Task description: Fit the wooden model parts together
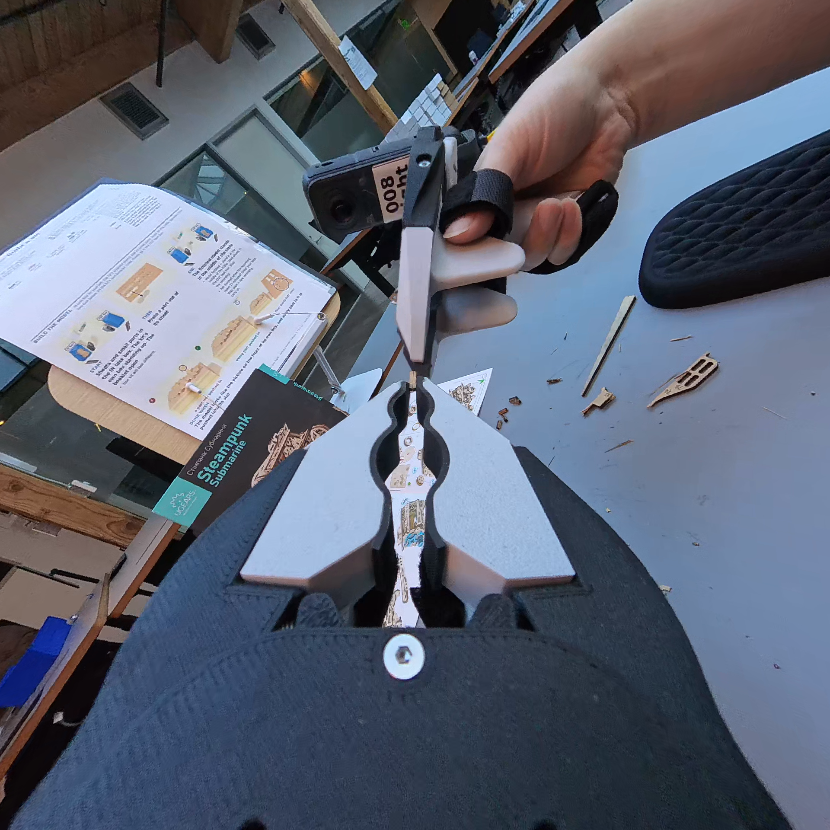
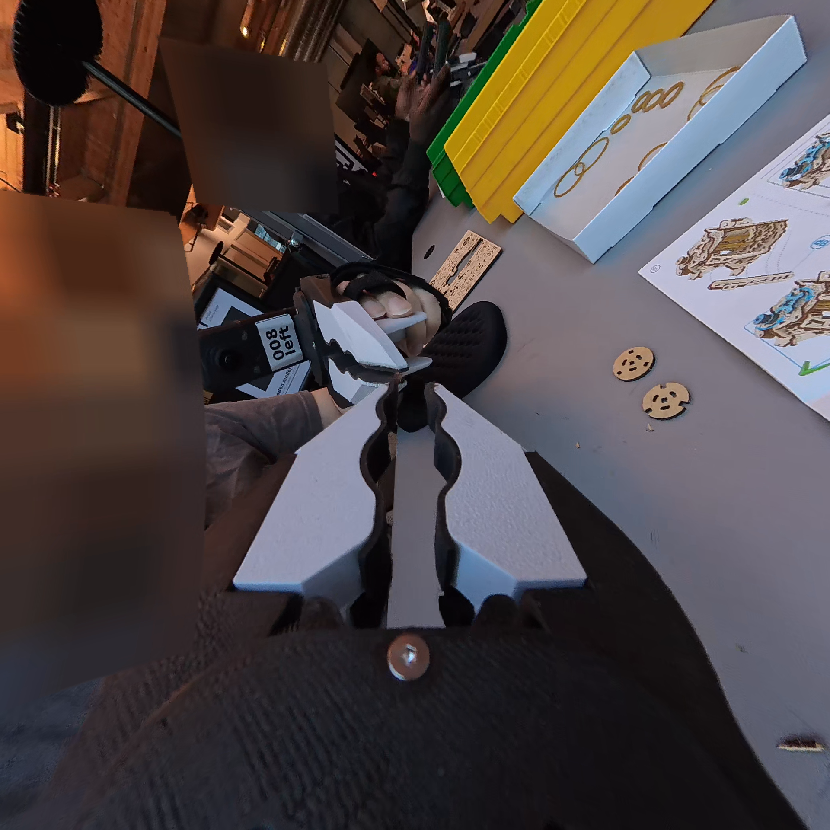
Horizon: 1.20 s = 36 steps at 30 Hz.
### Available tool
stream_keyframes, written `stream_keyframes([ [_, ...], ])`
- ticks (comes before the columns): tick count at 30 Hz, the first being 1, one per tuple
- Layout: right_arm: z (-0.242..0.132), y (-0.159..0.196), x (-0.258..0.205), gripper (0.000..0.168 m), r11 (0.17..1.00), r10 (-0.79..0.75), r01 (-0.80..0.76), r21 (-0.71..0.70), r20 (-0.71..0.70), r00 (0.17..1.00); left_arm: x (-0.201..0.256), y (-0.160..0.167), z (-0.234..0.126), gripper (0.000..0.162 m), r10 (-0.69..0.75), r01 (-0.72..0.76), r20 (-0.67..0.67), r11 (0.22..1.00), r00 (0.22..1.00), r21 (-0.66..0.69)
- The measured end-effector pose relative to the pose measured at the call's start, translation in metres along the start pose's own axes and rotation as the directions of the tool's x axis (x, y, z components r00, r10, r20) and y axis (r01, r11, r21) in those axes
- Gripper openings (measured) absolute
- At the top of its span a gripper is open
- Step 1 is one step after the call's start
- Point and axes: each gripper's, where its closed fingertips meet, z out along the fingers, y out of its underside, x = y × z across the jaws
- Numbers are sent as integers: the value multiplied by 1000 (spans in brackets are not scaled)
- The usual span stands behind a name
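Meeting at a tiny peg (image 1: 411,376), left gripper (image 1: 415,393) and right gripper (image 2: 412,388) — fingers' grip unclear; scraps (image 1: 685,379) nearby.

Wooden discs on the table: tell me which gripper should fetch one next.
Right, probably: both wooden discs lie on the table at the right gripper's right; the left gripper sits on its other side.

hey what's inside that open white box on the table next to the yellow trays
Inside the white box lie thin wooden rings in several sizes, some overlapping, spread over its floor. The near wall hides part of the floor, so more pieces may sit there unseen.
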Motion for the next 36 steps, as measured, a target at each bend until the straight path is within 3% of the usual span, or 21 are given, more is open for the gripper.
stream_keyframes([
  [5,7,3,-4,13,999,-43,43,-16,1,999,2,1,1,1,-7,7,-11,1000,1000,-7],
  [10,8,3,-3,2,998,-54,54,-14,6,999,3,3,1,1,5,-5,-14,1000,1000,-21],
  [16,9,4,0,7,999,-46,46,-21,-4,999,5,5,2,1,8,-8,-24,1000,1000,-27],
  [29,12,1,-1,1,999,-33,33,-11,11,999,4,6,0,1,27,-28,-29,999,999,-32],
  [36,16,-6,-1,1,994,-105,104,-23,-18,994,-4,9,-3,3,13,-13,-3,999,1000,-45],
])
